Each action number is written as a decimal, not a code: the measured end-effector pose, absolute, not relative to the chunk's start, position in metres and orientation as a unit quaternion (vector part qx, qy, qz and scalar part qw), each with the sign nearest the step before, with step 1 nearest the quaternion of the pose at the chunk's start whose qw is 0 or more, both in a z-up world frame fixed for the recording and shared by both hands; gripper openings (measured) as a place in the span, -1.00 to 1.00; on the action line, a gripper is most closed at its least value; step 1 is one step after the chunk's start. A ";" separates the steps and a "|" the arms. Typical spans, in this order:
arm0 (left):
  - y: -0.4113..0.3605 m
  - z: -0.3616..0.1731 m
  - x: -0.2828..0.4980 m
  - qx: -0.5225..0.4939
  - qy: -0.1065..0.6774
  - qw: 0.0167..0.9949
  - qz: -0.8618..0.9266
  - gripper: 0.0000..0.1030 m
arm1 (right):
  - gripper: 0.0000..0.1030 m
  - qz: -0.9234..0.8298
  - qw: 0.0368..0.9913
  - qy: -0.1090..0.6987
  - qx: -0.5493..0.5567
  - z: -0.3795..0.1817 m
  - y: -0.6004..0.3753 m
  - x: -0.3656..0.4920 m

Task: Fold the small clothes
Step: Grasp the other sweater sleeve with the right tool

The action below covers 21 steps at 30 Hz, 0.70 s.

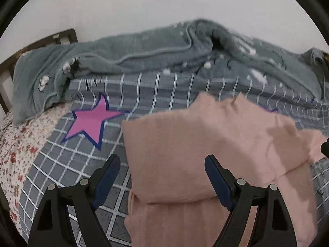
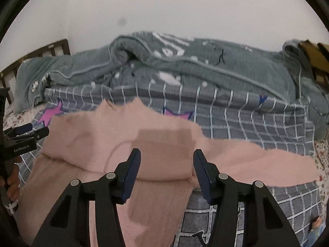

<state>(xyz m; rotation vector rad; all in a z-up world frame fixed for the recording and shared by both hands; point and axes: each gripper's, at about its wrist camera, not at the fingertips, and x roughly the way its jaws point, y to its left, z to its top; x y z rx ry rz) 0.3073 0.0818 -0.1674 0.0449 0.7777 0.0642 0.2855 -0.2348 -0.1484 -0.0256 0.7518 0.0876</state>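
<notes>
A pink top [image 1: 205, 144] lies on a bed, on a gray sheet [image 1: 67, 164] with white squares. The top part of the pink top is folded down over the bottom part, so you see a soft fold going across it. One sleeve sticks out flat to the right side.

The left gripper [image 1: 162, 164] is over the left side of the pink top. Its two fingers are spread far apart and hold nothing. One finger is over the gray sheet and the other is over the pink cloth (whether they touch the cloth is hard to tell).

The right gripper [image 2: 167, 160] is over the middle of the pink top, near the fold. Its fingers are spread apart too, with nothing between them.

A big pink star [image 1: 92, 121] is printed on the sheet, just left of the top. Behind it all, a fuzzy green-gray blanket [image 1: 144, 53] is bunched up along the white wall [image 1: 144, 4]. A flowery sheet [image 1: 14, 144] shows at the left edge.
</notes>
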 end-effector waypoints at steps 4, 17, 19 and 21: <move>0.090 -0.182 0.299 0.027 0.384 0.923 0.022 0.62 | 0.02 0.039 0.922 0.385 0.004 -0.171 -0.240 0.289; 0.122 -0.194 0.300 -0.021 0.393 0.919 0.015 0.62 | -0.40 0.021 0.894 0.446 0.032 -0.215 -0.249 0.326; 0.121 -0.193 0.301 -0.020 0.390 0.920 0.019 0.62 | -0.73 0.016 0.895 0.444 0.029 -0.216 -0.249 0.325; 0.120 -0.193 0.302 -0.022 0.389 0.921 0.024 0.62 | -0.95 0.030 0.901 0.432 0.039 -0.211 -0.251 0.321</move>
